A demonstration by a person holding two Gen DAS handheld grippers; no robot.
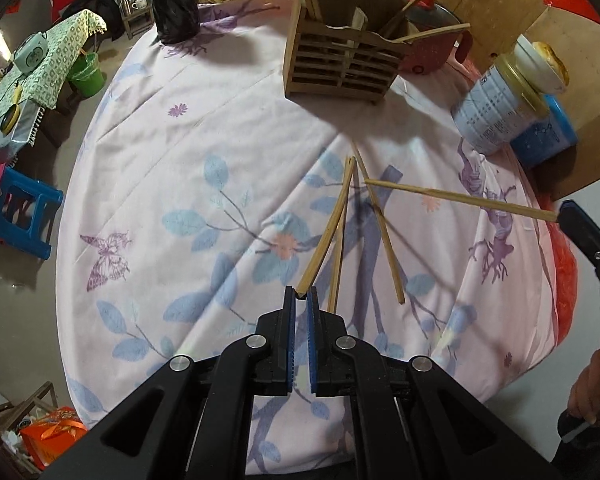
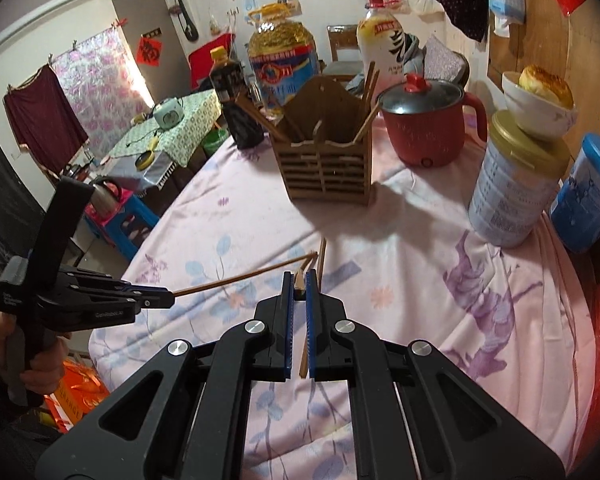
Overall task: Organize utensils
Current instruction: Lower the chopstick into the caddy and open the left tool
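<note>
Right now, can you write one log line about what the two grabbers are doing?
left gripper: shut on chopstick | right gripper: shut on second chopstick | two chopsticks on tablecloth | wooden holder: ahead

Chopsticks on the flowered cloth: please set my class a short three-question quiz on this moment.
1. True or false: the left tool is open and empty.
2. The wooden holder stands closest to: A the red pot, B the green bucket, C the blue stool.
3. What sits on top of the gold-lidded can?

Key: 1 false, it is shut on a chopstick. 2 A. 3 a white bowl.
</note>
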